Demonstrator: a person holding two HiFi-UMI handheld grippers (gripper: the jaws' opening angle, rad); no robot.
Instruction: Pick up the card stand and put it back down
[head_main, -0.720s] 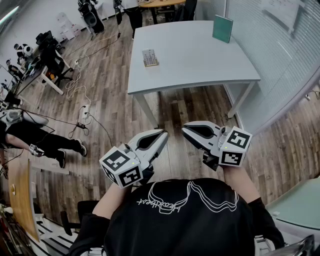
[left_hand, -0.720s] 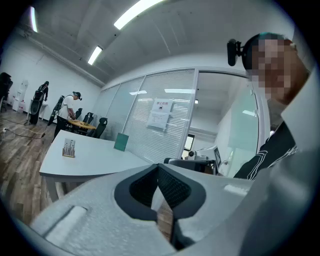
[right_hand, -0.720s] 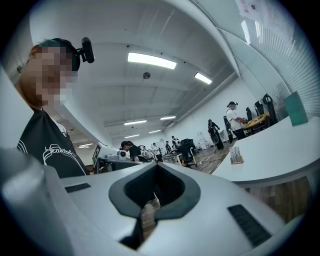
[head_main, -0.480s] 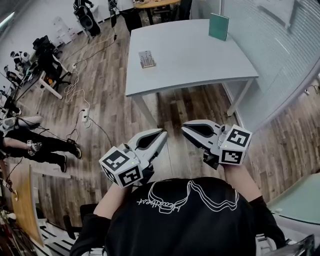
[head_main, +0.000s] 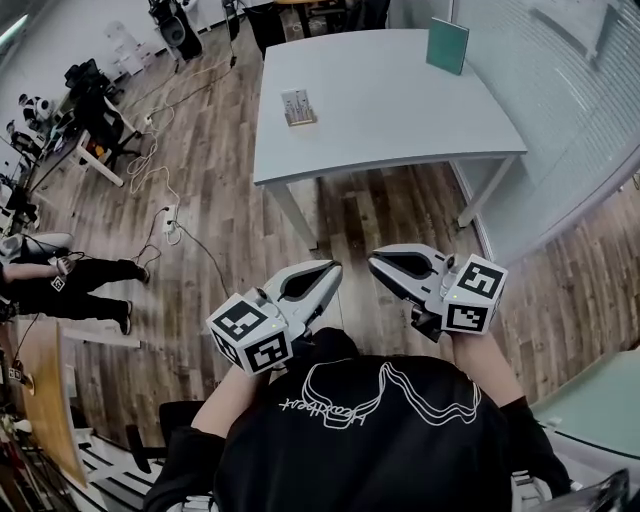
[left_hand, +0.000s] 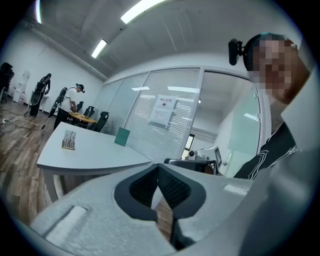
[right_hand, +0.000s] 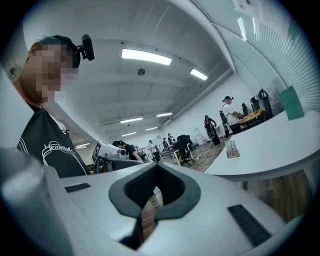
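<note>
The card stand (head_main: 298, 107), a small wooden holder with cards in it, stands upright near the left edge of a pale grey table (head_main: 400, 120), far ahead of both grippers. It also shows small in the left gripper view (left_hand: 68, 140) and the right gripper view (right_hand: 231, 149). My left gripper (head_main: 333, 270) and right gripper (head_main: 375, 262) hang side by side over the wooden floor, close to my chest, well short of the table. Both are shut with nothing between the jaws (left_hand: 159, 169) (right_hand: 156, 167).
A green board (head_main: 447, 45) stands upright at the table's far right corner. A glass partition with blinds (head_main: 570, 120) runs along the right. Cables and a power strip (head_main: 165, 215) lie on the floor at the left, near a person's legs (head_main: 70, 285) and office chairs (head_main: 95, 100).
Both grippers stay shut and keep nearly the same place. The head view has shifted slightly, and the person at the left edge has moved further left.
</note>
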